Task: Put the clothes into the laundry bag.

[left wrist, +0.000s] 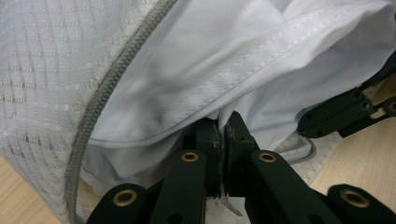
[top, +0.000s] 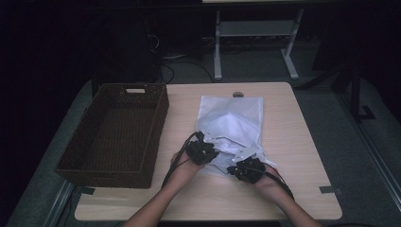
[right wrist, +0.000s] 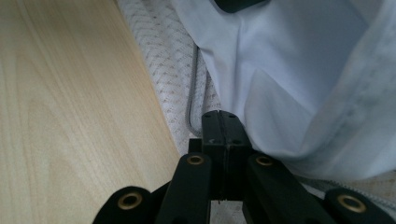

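At the mesh bag's (top: 230,113) near edge, both tools clenched: left tool (left wrist: 219,135) on white cloth (left wrist: 224,70), right tool (right wrist: 223,122) empty.

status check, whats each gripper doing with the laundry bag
Left gripper shut on white garment at mesh laundry bag mouth. Right gripper shut beside the zipper. Wicker basket off left, nothing blocking.

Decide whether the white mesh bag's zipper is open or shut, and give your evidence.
Open: the mesh bag has its zipper parted, and white cloth spills from the mouth.
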### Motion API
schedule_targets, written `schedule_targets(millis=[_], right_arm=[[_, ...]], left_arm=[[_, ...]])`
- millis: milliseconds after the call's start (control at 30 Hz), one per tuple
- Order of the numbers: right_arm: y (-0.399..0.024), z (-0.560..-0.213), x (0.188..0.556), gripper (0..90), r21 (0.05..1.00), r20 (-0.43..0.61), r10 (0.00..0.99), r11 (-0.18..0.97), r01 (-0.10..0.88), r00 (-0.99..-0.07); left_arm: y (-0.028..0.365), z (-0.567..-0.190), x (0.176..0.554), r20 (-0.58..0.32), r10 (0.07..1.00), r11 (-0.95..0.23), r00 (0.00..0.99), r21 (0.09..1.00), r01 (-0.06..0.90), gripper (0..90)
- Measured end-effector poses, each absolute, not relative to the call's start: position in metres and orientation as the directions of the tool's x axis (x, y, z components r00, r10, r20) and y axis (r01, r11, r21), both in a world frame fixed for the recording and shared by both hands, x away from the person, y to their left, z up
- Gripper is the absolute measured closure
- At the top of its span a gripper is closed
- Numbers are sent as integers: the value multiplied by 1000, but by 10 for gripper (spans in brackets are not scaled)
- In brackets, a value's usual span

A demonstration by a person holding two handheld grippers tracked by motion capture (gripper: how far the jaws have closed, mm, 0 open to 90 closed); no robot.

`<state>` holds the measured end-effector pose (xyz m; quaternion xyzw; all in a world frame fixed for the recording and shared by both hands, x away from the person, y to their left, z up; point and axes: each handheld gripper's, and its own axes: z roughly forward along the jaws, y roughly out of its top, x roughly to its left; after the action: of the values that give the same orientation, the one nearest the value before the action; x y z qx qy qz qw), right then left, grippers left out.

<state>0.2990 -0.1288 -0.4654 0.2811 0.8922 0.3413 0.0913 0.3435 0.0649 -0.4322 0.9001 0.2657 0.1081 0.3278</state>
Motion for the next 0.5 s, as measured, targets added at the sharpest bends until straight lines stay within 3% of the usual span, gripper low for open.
schedule_targets(millis=[233, 500], right_arm=[[-129, -466, 299, 900, 656, 56, 580, 592, 468, -812], [-125, -463, 295, 900, 639, 5, 569, 630, 441, -822]], left_arm=[[56, -434, 350, 22, 562, -638, 827, 648, 417, 872], [40, -437, 369, 35, 601, -630, 799, 636, 446, 873]])
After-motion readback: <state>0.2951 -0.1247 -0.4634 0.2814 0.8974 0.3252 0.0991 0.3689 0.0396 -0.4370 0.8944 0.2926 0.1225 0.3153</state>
